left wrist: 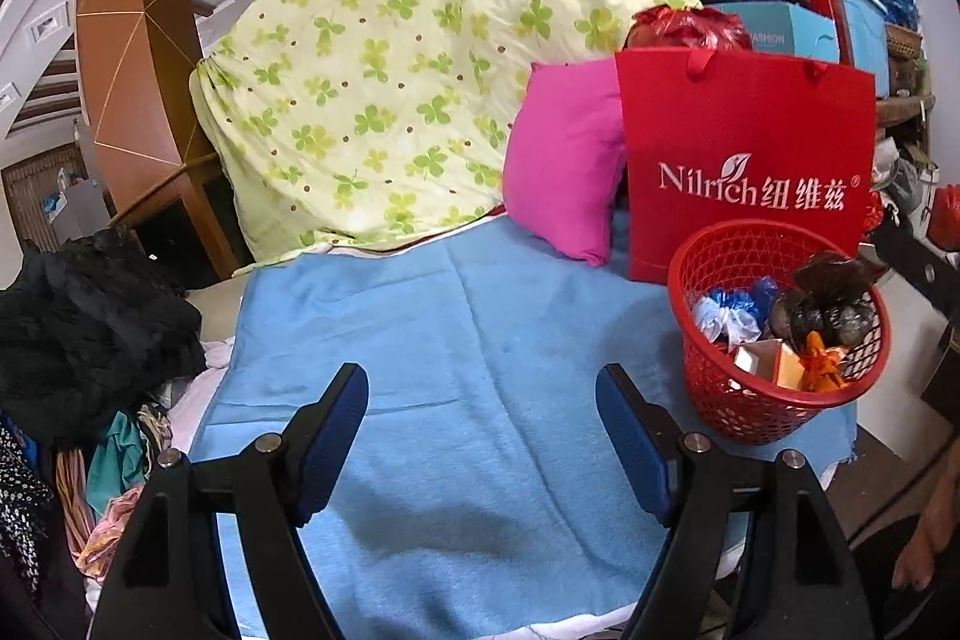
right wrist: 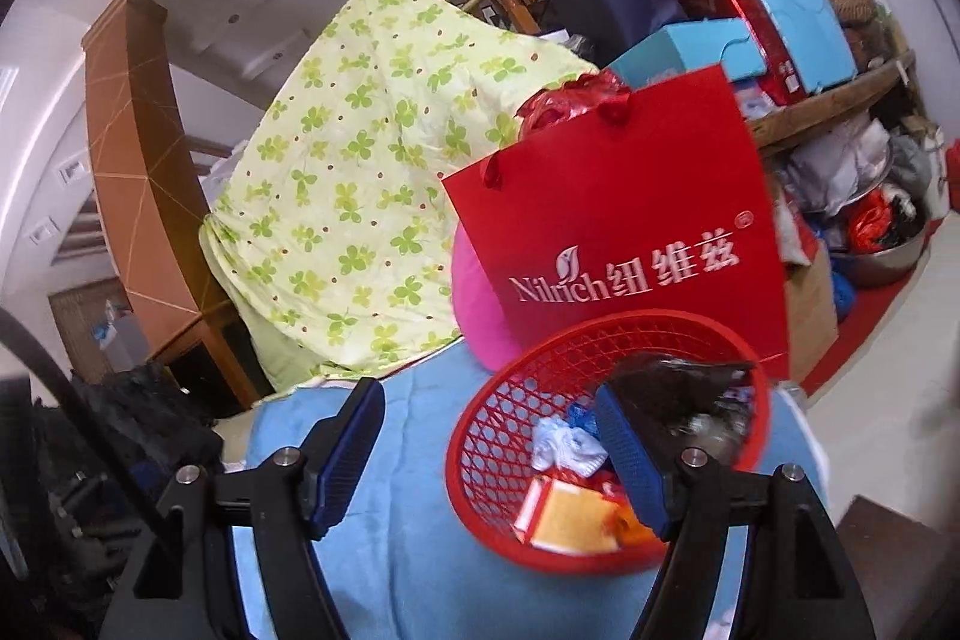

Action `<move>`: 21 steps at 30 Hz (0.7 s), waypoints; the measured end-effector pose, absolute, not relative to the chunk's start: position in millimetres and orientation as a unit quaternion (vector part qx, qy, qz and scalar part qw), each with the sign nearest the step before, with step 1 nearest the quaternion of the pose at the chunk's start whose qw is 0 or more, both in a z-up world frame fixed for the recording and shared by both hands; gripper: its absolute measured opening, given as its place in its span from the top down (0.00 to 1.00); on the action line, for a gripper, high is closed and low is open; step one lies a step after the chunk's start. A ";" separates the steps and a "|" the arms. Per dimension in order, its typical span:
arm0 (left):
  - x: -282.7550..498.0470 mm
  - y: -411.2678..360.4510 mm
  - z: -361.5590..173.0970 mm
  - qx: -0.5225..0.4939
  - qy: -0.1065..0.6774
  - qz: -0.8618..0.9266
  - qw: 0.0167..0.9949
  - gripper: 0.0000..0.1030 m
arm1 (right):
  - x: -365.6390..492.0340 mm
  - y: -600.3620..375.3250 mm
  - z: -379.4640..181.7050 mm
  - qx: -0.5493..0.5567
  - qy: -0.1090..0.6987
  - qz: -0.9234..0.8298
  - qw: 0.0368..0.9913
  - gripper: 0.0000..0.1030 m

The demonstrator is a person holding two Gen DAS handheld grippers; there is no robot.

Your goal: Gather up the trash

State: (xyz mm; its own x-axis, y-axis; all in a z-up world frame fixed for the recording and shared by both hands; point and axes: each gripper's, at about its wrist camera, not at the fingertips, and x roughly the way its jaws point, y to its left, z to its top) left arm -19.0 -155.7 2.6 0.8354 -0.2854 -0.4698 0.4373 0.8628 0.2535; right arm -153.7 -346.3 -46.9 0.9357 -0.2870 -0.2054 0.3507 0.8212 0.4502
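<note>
Left wrist view: left tongs (left wrist: 482, 430) stand wide and empty over the blue towel (left wrist: 420, 340); right tongs (right wrist: 489, 451) likewise, at the red basket (right wrist: 480, 436) already holding trash (left wrist: 780, 322). Judged: scan the towel for leftovers before withdrawing.

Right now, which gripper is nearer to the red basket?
Right. The right gripper hangs at the red basket, one finger over its rim. The left gripper is over the blue towel, the basket off to its right.
</note>
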 end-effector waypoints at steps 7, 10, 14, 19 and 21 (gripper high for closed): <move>-40.5 -140.3 15.9 0.174 0.196 -0.191 0.946 0.12 | -185.7 -330.6 -25.0 0.217 0.091 -0.191 0.953 0.20; -47.0 -134.5 21.8 0.176 0.195 -0.192 0.946 0.12 | -193.6 -322.2 -14.0 0.202 0.110 -0.192 0.954 0.20; -59.5 -128.4 28.8 0.179 0.189 -0.196 0.945 0.12 | -205.9 -303.4 -3.0 0.170 0.129 -0.189 0.958 0.20; -76.3 -125.8 35.5 0.193 0.187 -0.197 0.943 0.12 | -223.0 -282.5 10.0 0.147 0.143 -0.179 0.962 0.20; -84.2 -125.3 39.1 0.199 0.188 -0.200 0.941 0.12 | -229.0 -276.2 16.9 0.140 0.146 -0.176 0.963 0.20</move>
State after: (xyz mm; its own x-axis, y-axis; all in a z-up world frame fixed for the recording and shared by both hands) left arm -84.2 -125.3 39.1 0.8497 -0.3012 -0.4328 0.4504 0.8414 0.2987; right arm -229.0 -276.2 16.9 0.8955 -0.2984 -0.3303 0.3801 0.8987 0.2187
